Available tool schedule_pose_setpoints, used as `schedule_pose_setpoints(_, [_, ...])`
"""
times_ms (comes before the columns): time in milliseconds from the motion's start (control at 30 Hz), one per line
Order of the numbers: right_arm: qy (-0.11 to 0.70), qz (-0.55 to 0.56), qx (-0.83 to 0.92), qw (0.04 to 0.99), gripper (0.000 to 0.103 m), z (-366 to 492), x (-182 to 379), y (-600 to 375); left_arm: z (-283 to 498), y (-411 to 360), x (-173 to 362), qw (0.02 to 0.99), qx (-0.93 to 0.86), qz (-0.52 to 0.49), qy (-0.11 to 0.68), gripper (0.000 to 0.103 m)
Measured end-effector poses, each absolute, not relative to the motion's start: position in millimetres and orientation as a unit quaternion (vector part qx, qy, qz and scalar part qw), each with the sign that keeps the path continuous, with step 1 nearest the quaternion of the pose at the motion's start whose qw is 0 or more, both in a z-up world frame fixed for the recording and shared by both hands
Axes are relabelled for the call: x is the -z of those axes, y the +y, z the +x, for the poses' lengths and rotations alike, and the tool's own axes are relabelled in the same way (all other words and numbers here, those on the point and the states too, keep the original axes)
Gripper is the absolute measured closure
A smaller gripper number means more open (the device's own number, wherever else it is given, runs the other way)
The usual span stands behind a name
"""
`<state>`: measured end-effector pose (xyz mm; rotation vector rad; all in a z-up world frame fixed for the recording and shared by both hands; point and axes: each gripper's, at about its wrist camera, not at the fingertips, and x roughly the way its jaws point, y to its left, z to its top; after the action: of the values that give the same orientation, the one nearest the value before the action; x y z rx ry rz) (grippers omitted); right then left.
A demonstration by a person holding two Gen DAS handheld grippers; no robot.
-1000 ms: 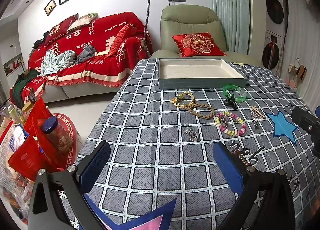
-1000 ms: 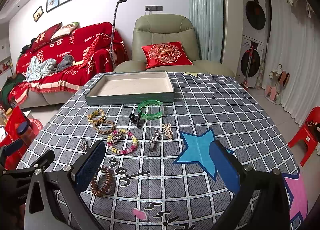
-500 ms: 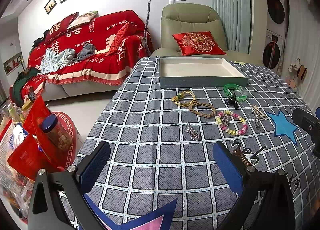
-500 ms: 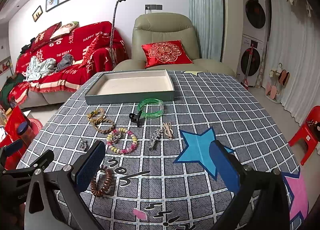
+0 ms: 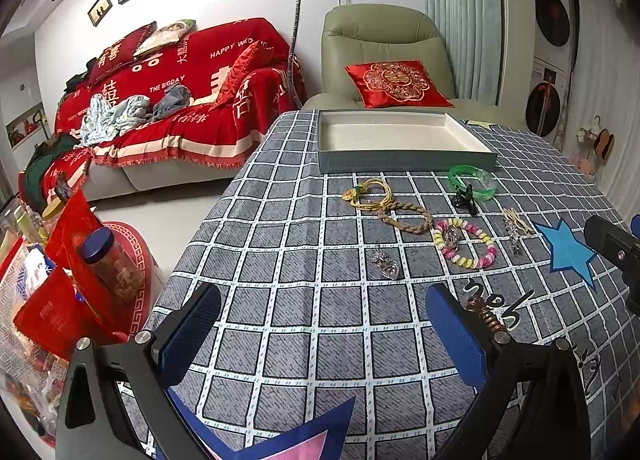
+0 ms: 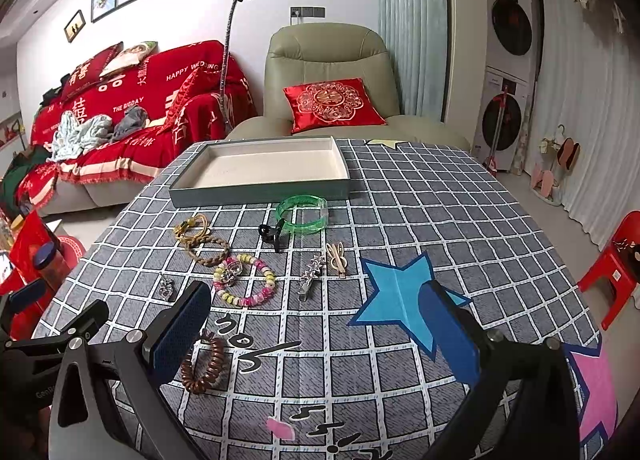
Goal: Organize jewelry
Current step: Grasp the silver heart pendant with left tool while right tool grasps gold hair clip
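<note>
- A table (image 6: 460, 212) with a grey checked cloth fills the lower half of both views; a sofa and an armchair stand behind it.
- An empty, shallow tray (image 6: 260, 192) sits at the far edge, centre of the frame.
- Loose jewelry lies just in front of the tray, none of it in the tray yet. I count nine pieces.
- One green bangle (image 6: 303, 214), rigid and smooth, likely slippery; pinching across its band looks best.
- One black claw clip (image 6: 270, 234) touches the bangle.
- One gold cord bracelet (image 6: 194, 227) and one braided rope bracelet (image 6: 209, 252) overlap; both look soft and light and may drag each other when lifted.
- One pastel beaded bracelet (image 6: 256, 292), floppy, with a small charm on it.
- One silver heart pendant (image 5: 386, 264), small and flat, probably hard to pinch.
- Two hair clips: one silver (image 6: 310, 278), one beige (image 6: 337, 258), side by side.
- One brown spiral hair tie (image 6: 202, 366), springy, nearest the camera at lower left.
- The left gripper (image 5: 324, 336) hovers with jaws wide apart, holding nothing.
- The right gripper (image 6: 316, 334) hovers likewise, jaws spread and empty.
</note>
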<state>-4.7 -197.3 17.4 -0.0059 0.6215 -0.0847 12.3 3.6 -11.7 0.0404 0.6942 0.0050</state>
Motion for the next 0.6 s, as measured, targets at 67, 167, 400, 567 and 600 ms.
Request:
schedule_pose_setpoints(67, [0.306, -0.003, 0.042, 0.951, 0.0, -5, -18, -197, 14, 3, 12, 0.939, -0.002, 0.02, 0.342, 0.0])
schedule_pose_setpoints(167, [0.31, -0.001, 0.041, 0.95, 0.0, -4, -13, -198, 16, 4, 14, 0.937, 0.0, 0.02, 0.347, 0.0])
schedule_pose_setpoints(400, [0.337, -0.003, 0.042, 0.94, 0.0, 7, -1, -206, 37, 5, 17, 0.924, 0.023, 0.02, 0.381, 0.0])
schedule_pose_setpoints(567, [0.38, -0.006, 0.052, 0.923, 0.0, 29, 7, -225, 66, 8, 28, 0.905, 0.046, 0.017, 0.423, 0.0])
schedule_pose_setpoints(600, [0.389, -0.007, 0.054, 0.92, 0.0, 35, 9, -229, 70, 7, 31, 0.901, 0.051, 0.015, 0.431, 0.0])
